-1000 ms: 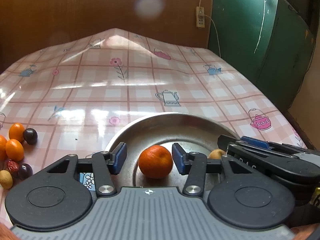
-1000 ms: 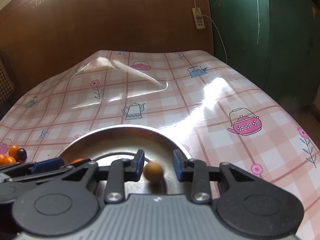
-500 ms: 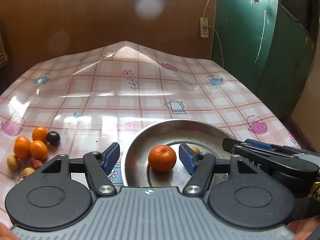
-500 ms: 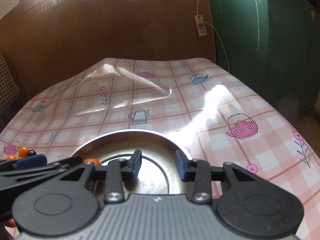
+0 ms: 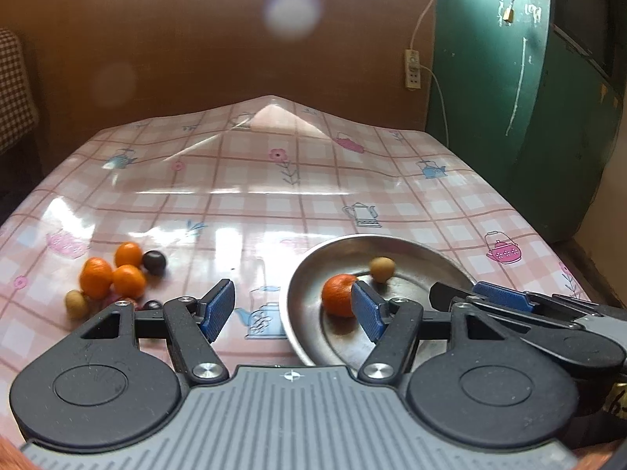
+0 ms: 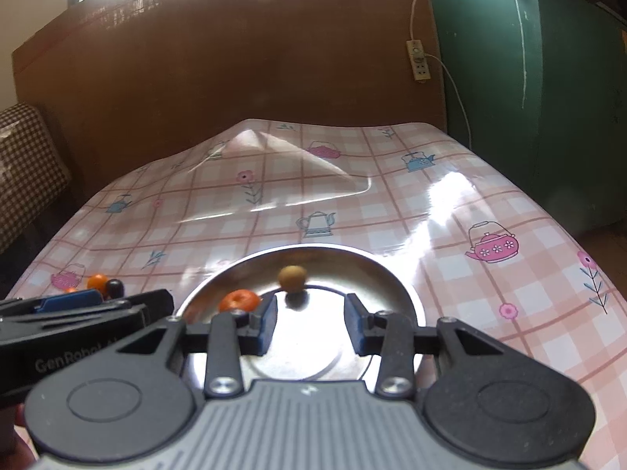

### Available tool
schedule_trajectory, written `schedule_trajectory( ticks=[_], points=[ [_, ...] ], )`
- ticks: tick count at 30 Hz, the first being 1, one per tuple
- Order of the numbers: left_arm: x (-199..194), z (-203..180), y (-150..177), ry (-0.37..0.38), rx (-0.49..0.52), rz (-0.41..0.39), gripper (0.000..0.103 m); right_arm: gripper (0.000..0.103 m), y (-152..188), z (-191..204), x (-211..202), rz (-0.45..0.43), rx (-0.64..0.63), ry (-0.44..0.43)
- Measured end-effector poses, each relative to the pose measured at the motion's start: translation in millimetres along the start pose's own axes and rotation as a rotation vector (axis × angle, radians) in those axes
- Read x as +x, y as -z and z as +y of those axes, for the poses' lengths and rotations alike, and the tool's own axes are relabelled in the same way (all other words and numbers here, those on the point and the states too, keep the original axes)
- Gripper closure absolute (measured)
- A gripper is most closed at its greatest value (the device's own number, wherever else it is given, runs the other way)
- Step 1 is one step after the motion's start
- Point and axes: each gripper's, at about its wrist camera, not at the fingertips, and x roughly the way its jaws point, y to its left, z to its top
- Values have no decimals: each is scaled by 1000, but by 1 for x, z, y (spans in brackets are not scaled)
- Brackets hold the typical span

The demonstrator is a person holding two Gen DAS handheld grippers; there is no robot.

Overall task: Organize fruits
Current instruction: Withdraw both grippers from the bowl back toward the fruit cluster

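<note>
Steel plate (image 5: 298, 293) sits on the pink checked tablecloth (image 5: 274, 203), toward the right side of the table. We find two fruits inside it: an orange mandarin (image 5: 337, 294) at the left of the dish and a small tan round fruit (image 5: 381, 269) just behind it, the two near each other but apart.

We record the left gripper (image 5: 292, 309) raised above the cloth at the plate's left rim, its blue pads spread wide and holding nothing; the right-hand pad overlaps the mandarin in the left wrist view, and we cannot tell whether they touch. We record the right gripper (image 6: 311, 325) over the plate's near half, jaws likewise parted and empty, the tan fruit lying beyond the tips.

On the cloth, well left of the plate, we note a loose cluster (image 5: 113, 278): three orange fruits, a dark round one (image 5: 154, 261), a tan one (image 5: 76, 303), and a reddish piece partly hidden by the gripper.
</note>
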Motion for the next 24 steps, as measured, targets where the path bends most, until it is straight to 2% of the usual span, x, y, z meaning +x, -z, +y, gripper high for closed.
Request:
schedule_trajectory(
  ticks=[24],
  points=[
    [-64,63,20,-120,-102,-43,24,65,12,67,-22,18,-120,-130]
  ],
)
